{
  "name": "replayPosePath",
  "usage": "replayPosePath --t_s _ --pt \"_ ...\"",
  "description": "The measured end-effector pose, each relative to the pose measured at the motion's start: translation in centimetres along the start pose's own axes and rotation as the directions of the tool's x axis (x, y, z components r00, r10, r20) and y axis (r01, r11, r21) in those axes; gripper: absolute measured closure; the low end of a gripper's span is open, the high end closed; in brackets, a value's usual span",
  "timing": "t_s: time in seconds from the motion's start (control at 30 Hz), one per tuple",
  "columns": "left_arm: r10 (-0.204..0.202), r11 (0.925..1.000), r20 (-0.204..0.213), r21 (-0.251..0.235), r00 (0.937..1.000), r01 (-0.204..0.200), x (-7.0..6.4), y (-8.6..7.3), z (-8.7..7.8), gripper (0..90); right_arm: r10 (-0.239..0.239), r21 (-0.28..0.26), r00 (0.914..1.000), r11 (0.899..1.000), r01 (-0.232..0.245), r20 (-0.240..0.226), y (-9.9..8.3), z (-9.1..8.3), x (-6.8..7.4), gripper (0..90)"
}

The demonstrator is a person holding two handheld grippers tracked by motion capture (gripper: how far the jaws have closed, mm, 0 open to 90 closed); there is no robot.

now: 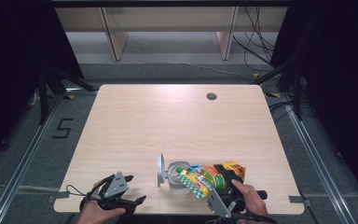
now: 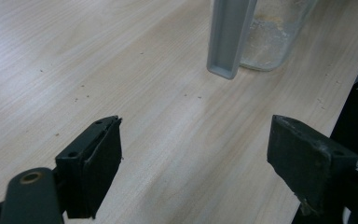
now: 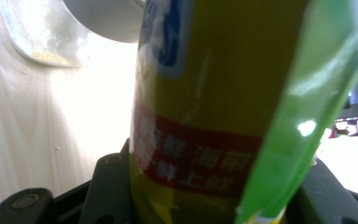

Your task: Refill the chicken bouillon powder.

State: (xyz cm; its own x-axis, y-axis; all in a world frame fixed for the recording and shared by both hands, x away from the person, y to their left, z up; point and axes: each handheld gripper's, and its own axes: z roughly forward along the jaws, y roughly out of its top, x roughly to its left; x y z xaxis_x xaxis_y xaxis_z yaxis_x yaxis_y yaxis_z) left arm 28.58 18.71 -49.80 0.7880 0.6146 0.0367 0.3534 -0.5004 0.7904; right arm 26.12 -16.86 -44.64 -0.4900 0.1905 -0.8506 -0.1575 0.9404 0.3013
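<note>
A yellow and green snack bag (image 1: 204, 179) with red print lies tilted near the table's front edge, its end over the mouth of a clear glass jar (image 1: 175, 184). The jar's grey lid (image 1: 160, 169) stands flipped open on its left. My right gripper (image 1: 224, 180) is shut on the bag (image 3: 214, 93), which blocks most of the right gripper view, with the jar (image 3: 42, 32) at upper left. My left gripper (image 1: 136, 188) rests open at the front left, apart from the jar. Its jaws (image 2: 196, 140) stand wide with bare wood between them, and the jar (image 2: 272, 37) and lid (image 2: 228, 37) lie ahead.
The wooden table (image 1: 168, 121) has a cable hole (image 1: 211, 96) at the back right. Metal rails and dark stands flank the table on the floor. Small crumbs dot the wood near the left gripper.
</note>
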Motion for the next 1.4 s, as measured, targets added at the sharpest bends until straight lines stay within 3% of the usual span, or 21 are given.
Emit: replayPosePath --t_s 0.03,0.07,0.1,0.23,0.27,0.3,0.33,0.37,0.4,0.43,0.6,0.67,0.7,0.83,0.87,0.9,0.97,1.2,1.23,1.27,1.4 --pt "0.000 1.0000 0.002 0.004 1.0000 0.000 0.0 0.0 0.0 17.3 0.024 0.005 0.9997 1.000 -0.024 -0.004 0.1 -0.1 0.2 54.2" --pt "-0.002 1.0000 0.002 0.003 1.0000 0.002 0.0 0.0 0.0 17.4 -0.032 -0.007 0.9995 0.999 0.032 0.009 0.2 0.1 -0.1 54.2" --pt "-0.003 1.0000 0.003 0.003 1.0000 0.003 -0.1 0.0 0.0 17.4 -0.011 0.006 0.9998 1.000 0.011 0.013 0.1 0.0 0.1 54.2" --pt "-0.002 1.0000 -0.001 -0.003 1.0000 0.002 0.0 0.0 0.1 17.4 -0.038 0.009 0.9990 0.999 0.038 0.022 0.2 0.1 0.3 54.2" --pt "-0.001 1.0000 0.004 -0.004 1.0000 0.001 0.0 0.0 0.1 17.4 -0.084 0.012 0.9960 0.996 0.083 0.032 0.4 0.1 0.1 54.2" --pt "-0.009 0.9999 0.004 -0.011 1.0000 0.009 -0.1 0.0 0.1 17.4 -0.045 0.017 0.9986 0.999 0.044 0.028 0.3 0.0 0.4 54.2" --pt "0.011 0.9999 -0.006 0.005 0.9999 -0.011 0.1 0.0 0.1 17.4 -0.056 0.017 0.9980 0.998 0.055 0.031 0.3 0.1 0.3 54.3" --pt "0.001 1.0000 -0.003 0.003 1.0000 -0.001 0.0 0.0 0.1 17.4 -0.067 0.023 0.9972 0.998 0.066 0.034 0.4 0.0 0.3 54.3" --pt "0.001 1.0000 -0.005 -0.002 1.0000 -0.001 0.0 0.0 0.1 17.4 -0.121 0.022 0.9917 0.993 0.120 0.044 0.5 0.0 0.0 54.2" --pt "0.004 1.0000 -0.009 0.007 1.0000 -0.004 0.0 0.0 0.1 17.4 -0.076 0.034 0.9963 0.997 0.075 0.040 0.4 0.0 0.4 54.3" --pt "0.000 1.0000 0.000 -0.003 1.0000 0.000 0.0 -0.1 0.1 17.4 -0.110 0.046 0.9923 0.993 0.108 0.057 0.4 0.0 0.3 54.2" --pt "-0.005 1.0000 0.002 -0.007 1.0000 0.005 0.0 -0.1 0.1 17.4 -0.186 0.047 0.9803 0.982 0.183 0.066 0.6 0.0 -0.1 54.3" --pt "-0.008 0.9999 0.006 -0.007 1.0000 0.008 0.0 -0.1 0.2 17.4 -0.134 0.055 0.9890 0.990 0.131 0.063 0.5 0.0 0.3 54.3" --pt "-0.008 1.0000 0.005 -0.004 1.0000 0.008 0.0 -0.1 0.1 17.4 -0.186 0.064 0.9792 0.981 0.181 0.080 0.7 -0.1 0.3 54.5" --pt "-0.002 1.0000 -0.001 -0.001 1.0000 0.002 0.0 -0.1 0.1 17.4 -0.260 0.057 0.9614 0.965 0.256 0.089 0.8 0.0 -0.1 54.5" --pt "-0.005 1.0000 0.002 -0.006 1.0000 0.005 0.0 0.0 0.1 17.4 -0.219 0.068 0.9719 0.974 0.214 0.085 0.8 -0.1 0.2 54.6" --pt "-0.006 1.0000 0.002 -0.004 1.0000 0.006 -0.1 0.0 0.1 17.4 -0.222 0.058 0.9713 0.974 0.217 0.087 0.8 0.1 0.3 54.6" --pt "0.006 1.0000 -0.006 0.003 1.0000 -0.006 0.0 0.0 0.1 17.4 -0.283 0.091 0.9548 0.957 0.275 0.090 1.1 0.0 0.2 54.6" --pt "-0.001 1.0000 -0.001 0.001 1.0000 0.001 0.0 0.0 0.1 17.4 -0.323 0.088 0.9418 0.945 0.315 0.093 1.2 -0.1 -0.1 54.6" --pt "0.001 1.0000 0.005 0.008 1.0000 -0.001 0.0 0.0 0.0 17.4 -0.341 0.088 0.9349 0.939 0.333 0.098 1.3 -0.1 -0.2 54.6" --pt "-0.019 0.9998 -0.004 -0.006 0.9998 0.019 0.0 -0.1 0.1 17.5 -0.325 0.112 0.9406 0.943 0.315 0.097 1.1 -0.2 0.0 54.6"
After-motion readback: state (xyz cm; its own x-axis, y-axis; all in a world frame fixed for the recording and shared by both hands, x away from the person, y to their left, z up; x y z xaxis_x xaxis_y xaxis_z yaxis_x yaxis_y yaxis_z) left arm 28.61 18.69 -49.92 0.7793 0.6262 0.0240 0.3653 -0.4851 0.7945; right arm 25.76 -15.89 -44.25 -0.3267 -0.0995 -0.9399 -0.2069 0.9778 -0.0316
